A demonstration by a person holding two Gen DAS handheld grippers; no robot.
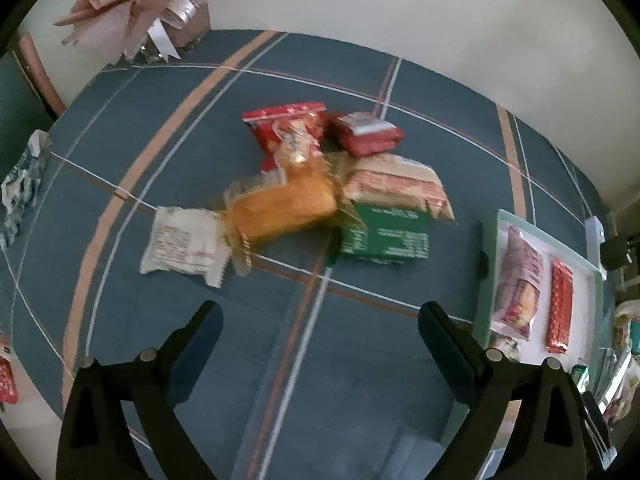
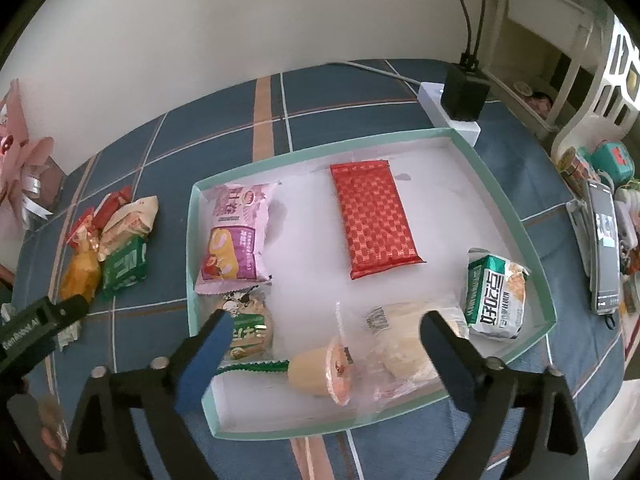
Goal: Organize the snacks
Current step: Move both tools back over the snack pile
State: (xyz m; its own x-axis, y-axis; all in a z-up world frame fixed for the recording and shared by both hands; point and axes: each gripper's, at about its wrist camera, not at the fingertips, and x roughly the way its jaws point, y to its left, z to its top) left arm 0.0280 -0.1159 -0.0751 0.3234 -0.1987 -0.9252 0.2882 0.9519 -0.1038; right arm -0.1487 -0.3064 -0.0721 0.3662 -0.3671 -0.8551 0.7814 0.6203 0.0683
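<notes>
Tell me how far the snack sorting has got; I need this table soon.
Done: the tray holds several snacks, including a pink packet, a red packet and a jelly cup. In hand: nothing; the left tongs and right tongs are both open and empty. Left: the pile on the tablecloth, with an orange bun, green packet and white packet.

tray (image 2: pixel 516 216): 1 | snacks in tray (image 2: pixel 374 220): 6 | snacks in pile (image 1: pixel 280 208): 6
</notes>
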